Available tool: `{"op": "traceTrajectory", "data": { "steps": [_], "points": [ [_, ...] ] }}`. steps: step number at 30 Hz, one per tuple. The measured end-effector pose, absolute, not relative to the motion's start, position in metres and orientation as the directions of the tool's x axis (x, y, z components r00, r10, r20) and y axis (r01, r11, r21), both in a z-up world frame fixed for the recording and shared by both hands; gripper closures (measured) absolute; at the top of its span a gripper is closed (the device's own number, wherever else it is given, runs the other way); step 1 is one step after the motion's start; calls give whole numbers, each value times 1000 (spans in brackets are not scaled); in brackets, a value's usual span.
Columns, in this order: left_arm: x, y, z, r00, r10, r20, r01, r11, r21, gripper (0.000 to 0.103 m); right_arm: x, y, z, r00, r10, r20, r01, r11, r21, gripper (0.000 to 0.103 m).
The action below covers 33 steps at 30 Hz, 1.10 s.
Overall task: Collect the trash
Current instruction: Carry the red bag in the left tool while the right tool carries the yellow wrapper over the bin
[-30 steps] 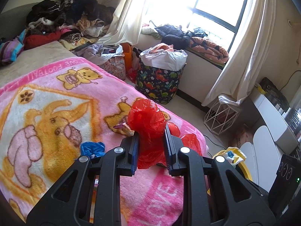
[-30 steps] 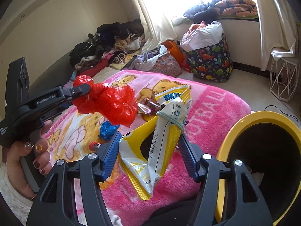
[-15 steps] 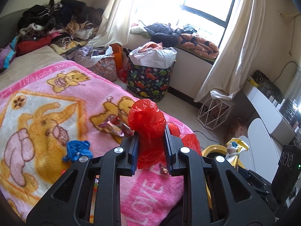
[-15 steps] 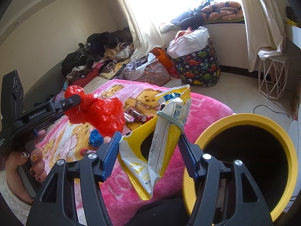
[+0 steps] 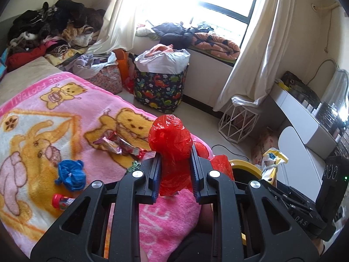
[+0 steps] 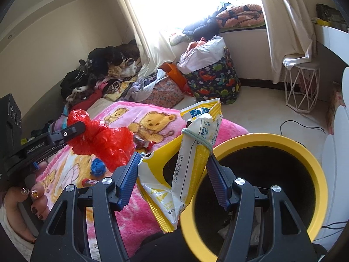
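two pieces of trash are in hand — we have the left hand-held gripper (image 5: pixel 174 174) clamped tight on the red plastic bag (image 5: pixel 171 139); the right hand-held gripper (image 6: pixel 174 174) pinches the yellow snack packet (image 6: pixel 185 163) at half width; both have swung from the pink blanket (image 5: pixel 65 113) towards the yellow bin (image 6: pixel 314 174), now nearer — dropping comes next, we judge.

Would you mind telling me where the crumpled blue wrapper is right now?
The blue wrapper lies on the pink blanket, low and left in the left wrist view, between the shiny candy wrapper and a small red-capped bottle.
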State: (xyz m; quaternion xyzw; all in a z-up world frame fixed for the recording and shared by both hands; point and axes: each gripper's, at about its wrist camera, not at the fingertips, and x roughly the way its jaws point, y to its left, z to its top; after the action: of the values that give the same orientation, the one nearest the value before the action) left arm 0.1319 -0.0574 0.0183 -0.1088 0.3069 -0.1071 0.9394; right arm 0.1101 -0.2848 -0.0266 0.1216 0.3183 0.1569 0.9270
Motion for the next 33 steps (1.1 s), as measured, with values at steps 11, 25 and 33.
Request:
{"op": "traceTrajectory", "data": {
  "steps": [11,25,33],
  "points": [
    [131,-80,15,770,-302,-563,183,948,-259,86,104,-318,-29,773,306,-555,-139,936,323,44],
    [129,-114,5,738,-330,-589,243,944,-224,86,101,-350,-36,782,249,-571,-58,942,331,43],
    [129,-137,-8,709,-345,-616,286,938,-196,86,102,-364,-44,774,226,-591,-22,943,331,43]
  ]
}}
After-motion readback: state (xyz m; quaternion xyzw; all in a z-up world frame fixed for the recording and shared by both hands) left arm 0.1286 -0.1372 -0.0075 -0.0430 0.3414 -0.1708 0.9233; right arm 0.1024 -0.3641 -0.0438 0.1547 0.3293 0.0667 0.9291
